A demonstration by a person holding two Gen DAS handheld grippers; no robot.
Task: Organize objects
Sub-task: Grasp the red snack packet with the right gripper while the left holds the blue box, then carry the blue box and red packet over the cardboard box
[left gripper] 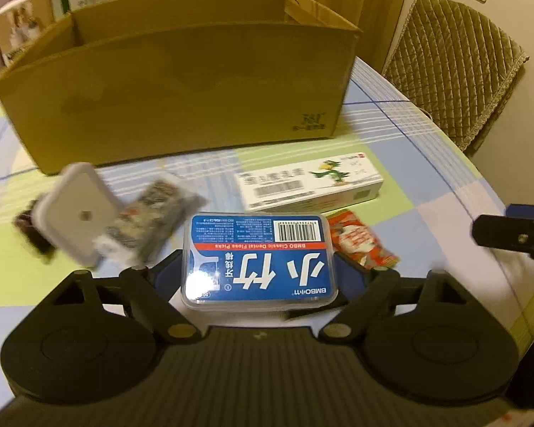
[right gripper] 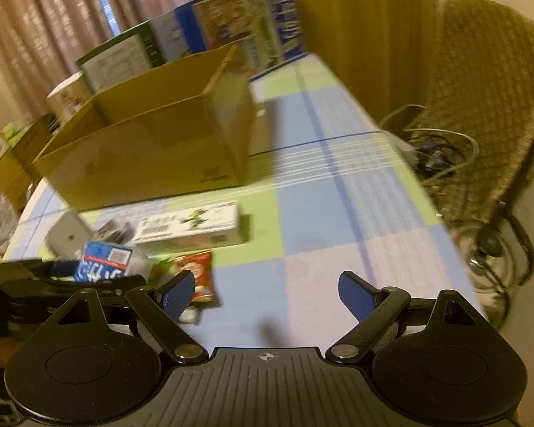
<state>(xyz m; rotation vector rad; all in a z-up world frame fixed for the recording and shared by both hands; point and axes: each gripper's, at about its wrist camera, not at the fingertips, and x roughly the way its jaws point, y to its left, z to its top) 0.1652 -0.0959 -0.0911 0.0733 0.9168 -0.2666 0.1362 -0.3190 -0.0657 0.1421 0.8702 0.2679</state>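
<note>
My left gripper [left gripper: 260,270] is shut on a clear case of dental floss picks [left gripper: 256,245] with a blue label, gripped by its two sides. The case [right gripper: 103,263] and the left gripper [right gripper: 53,284] also show at the lower left of the right wrist view. An open cardboard box [left gripper: 181,82] stands behind on the checked tablecloth. My right gripper [right gripper: 267,288] is open over bare cloth, with nothing between its fingers. It sits just right of a red snack packet [right gripper: 195,274], which also lies right of the case [left gripper: 363,242].
A long white carton with a green figure [left gripper: 309,183] lies in front of the cardboard box. A white square container [left gripper: 76,213] and a dark printed packet [left gripper: 149,220] lie to the left. A quilted chair [left gripper: 455,60] stands past the table's right edge, and printed boxes [right gripper: 231,25] stand behind.
</note>
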